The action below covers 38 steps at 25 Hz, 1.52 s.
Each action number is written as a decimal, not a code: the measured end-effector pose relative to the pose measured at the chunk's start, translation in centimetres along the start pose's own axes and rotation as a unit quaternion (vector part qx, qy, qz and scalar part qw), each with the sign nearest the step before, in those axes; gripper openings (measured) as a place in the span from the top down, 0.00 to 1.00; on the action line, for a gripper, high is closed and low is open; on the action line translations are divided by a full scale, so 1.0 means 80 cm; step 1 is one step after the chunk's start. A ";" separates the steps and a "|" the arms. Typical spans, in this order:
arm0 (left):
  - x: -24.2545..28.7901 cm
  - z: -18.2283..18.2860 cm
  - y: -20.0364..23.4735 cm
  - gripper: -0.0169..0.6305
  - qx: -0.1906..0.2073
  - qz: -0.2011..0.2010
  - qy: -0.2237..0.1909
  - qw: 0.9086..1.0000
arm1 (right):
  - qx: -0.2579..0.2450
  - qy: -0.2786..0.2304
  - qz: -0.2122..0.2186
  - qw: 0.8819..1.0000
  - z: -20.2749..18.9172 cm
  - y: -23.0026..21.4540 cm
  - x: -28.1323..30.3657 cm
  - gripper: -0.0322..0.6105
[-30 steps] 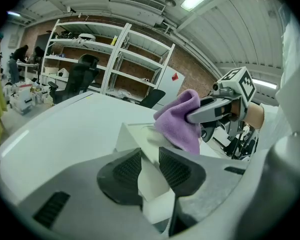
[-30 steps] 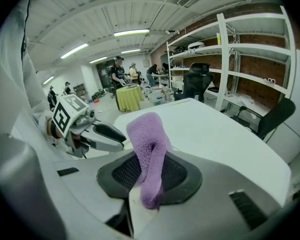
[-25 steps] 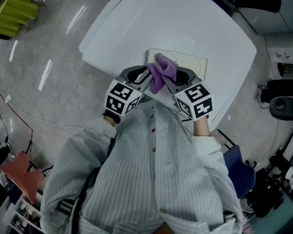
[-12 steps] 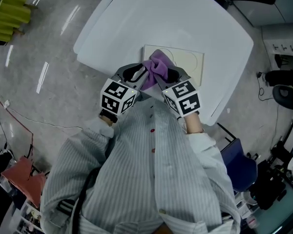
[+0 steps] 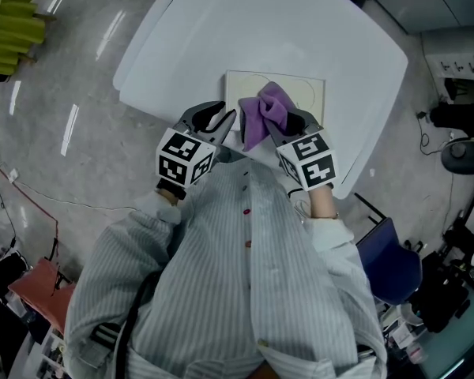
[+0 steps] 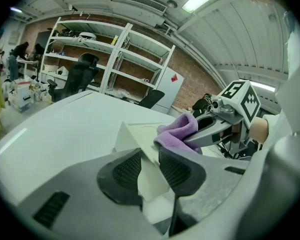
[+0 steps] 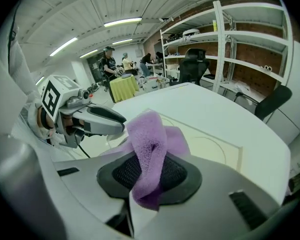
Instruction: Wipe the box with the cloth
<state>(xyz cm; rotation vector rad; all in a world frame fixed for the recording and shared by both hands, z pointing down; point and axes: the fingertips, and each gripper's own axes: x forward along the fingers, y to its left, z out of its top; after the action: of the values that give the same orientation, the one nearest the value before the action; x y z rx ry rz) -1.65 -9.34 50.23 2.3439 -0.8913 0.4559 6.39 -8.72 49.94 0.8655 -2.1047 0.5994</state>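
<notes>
Largest first: a white bench, bare on its far part. Close to its near edge, a flat pale box, with a faint curved line on the top face. Over the near left part of the box, a purple cloth, bunched and standing up in a fold; not possible to tell whether pressed on the box or just above it.

Right gripper: jaws narrow, pinched on the lower fold of the cloth, a loose end hanging out on the near side. Left gripper: jaws narrow, clamped on the near left corner of the box, likely to steady it. Both grippers just beside each other.

Probably early in the wiping, most of the top face not yet reached.

Possible troubles, as a guess only:
- Cloth pulled out of the jaws, because only a small fold is pinched and friction on the box drags it.
- Box turned around its one held corner, or pushed over the near edge, by a hard sideways stroke.
- Thin corner bent by the clamp.
- Grippers knocked together, being so close.
</notes>
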 end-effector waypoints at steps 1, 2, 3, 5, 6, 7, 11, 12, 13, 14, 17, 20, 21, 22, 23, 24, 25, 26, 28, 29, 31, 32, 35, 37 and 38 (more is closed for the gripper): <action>0.000 0.000 0.000 0.83 0.000 0.000 0.001 1.000 | 0.002 0.002 -0.006 1.000 -0.005 -0.006 -0.004 0.81; 0.000 0.000 0.000 0.83 0.001 0.000 0.002 1.000 | 0.005 0.005 -0.012 1.000 -0.009 -0.012 -0.009 0.81; 0.000 0.000 0.000 0.83 0.002 0.000 0.004 1.000 | 0.008 0.008 -0.018 1.000 -0.014 -0.018 -0.013 0.81; 0.000 0.000 -0.001 0.83 0.004 -0.001 0.006 1.000 | 0.015 0.014 -0.032 0.999 -0.024 -0.032 -0.023 0.81; 0.000 0.000 -0.001 0.83 0.005 -0.001 0.007 1.000 | 0.020 0.017 -0.038 0.999 -0.029 -0.039 -0.028 0.81; 0.000 0.000 -0.001 0.83 0.005 -0.001 0.008 1.000 | 0.025 0.018 -0.044 0.999 -0.033 -0.046 -0.032 0.81; 0.002 0.001 -0.002 0.83 0.007 -0.001 0.012 1.000 | 0.037 0.028 -0.068 0.997 -0.050 -0.072 -0.049 0.81; 0.002 0.001 -0.002 0.82 0.007 -0.001 0.012 1.000 | 0.038 0.031 -0.076 0.996 -0.055 -0.078 -0.054 0.81; 0.002 0.001 -0.003 0.82 0.007 -0.001 0.012 1.000 | 0.039 0.035 -0.083 0.995 -0.060 -0.084 -0.059 0.81; 0.002 0.001 -0.003 0.82 0.007 -0.001 0.013 1.000 | 0.041 0.038 -0.089 0.994 -0.065 -0.089 -0.064 0.81; 0.001 0.002 -0.005 0.82 0.007 0.001 0.013 1.000 | 0.054 0.036 -0.095 0.993 -0.076 -0.099 -0.077 0.81; 0.003 0.001 -0.005 0.82 0.008 0.003 0.015 1.000 | 0.054 0.036 -0.099 0.993 -0.078 -0.101 -0.077 0.81; 0.004 0.001 -0.005 0.82 0.009 0.004 0.015 1.000 | 0.054 0.036 -0.100 0.993 -0.078 -0.101 -0.077 0.81; 0.004 0.001 -0.004 0.82 0.009 0.004 0.014 1.000 | 0.055 0.034 -0.100 0.993 -0.077 -0.101 -0.076 0.81; 0.003 0.001 -0.004 0.82 0.008 0.005 0.014 1.000 | 0.057 0.033 -0.100 0.993 -0.076 -0.101 -0.076 0.81; 0.003 0.001 -0.003 0.82 0.007 0.004 0.014 1.000 | 0.059 0.031 -0.100 0.993 -0.076 -0.101 -0.076 0.81; 0.003 0.001 -0.003 0.82 0.006 0.004 0.014 1.000 | 0.061 0.030 -0.100 0.993 -0.076 -0.100 -0.076 0.81; 0.002 0.001 -0.003 0.82 0.005 0.003 0.015 1.000 | 0.064 0.028 -0.099 0.993 -0.075 -0.100 -0.076 0.81; 0.002 0.002 -0.003 0.82 0.008 0.002 0.020 1.000 | 0.071 0.027 -0.096 0.992 -0.073 -0.098 -0.077 0.81; 0.001 0.002 -0.003 0.82 0.012 0.003 0.023 1.000 | 0.073 0.026 -0.095 0.993 -0.070 -0.098 -0.078 0.81; 0.001 0.002 -0.004 0.83 0.021 0.006 0.028 0.999 | 0.075 0.017 -0.093 0.993 -0.064 -0.096 -0.080 0.81; 0.000 0.003 -0.004 0.83 0.025 0.008 0.029 0.999 | 0.077 0.010 -0.092 0.993 -0.060 -0.095 -0.082 0.81; -0.005 0.018 -0.004 0.83 0.035 0.012 0.013 0.999 | 0.083 -0.017 -0.087 0.993 -0.042 -0.093 -0.090 0.81; -0.008 0.035 -0.007 0.83 0.039 0.009 -0.005 0.999 | 0.085 -0.038 -0.084 0.992 -0.026 -0.092 -0.096 0.81; -0.010 0.044 -0.010 0.83 0.040 0.007 -0.014 0.999 | 0.085 -0.049 -0.082 0.992 -0.018 -0.091 -0.100 0.81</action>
<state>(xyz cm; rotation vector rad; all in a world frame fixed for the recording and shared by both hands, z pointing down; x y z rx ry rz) -1.30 -10.72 46.79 2.4243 -0.9174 0.4747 16.22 -9.56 45.37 1.1721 -2.0660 0.6674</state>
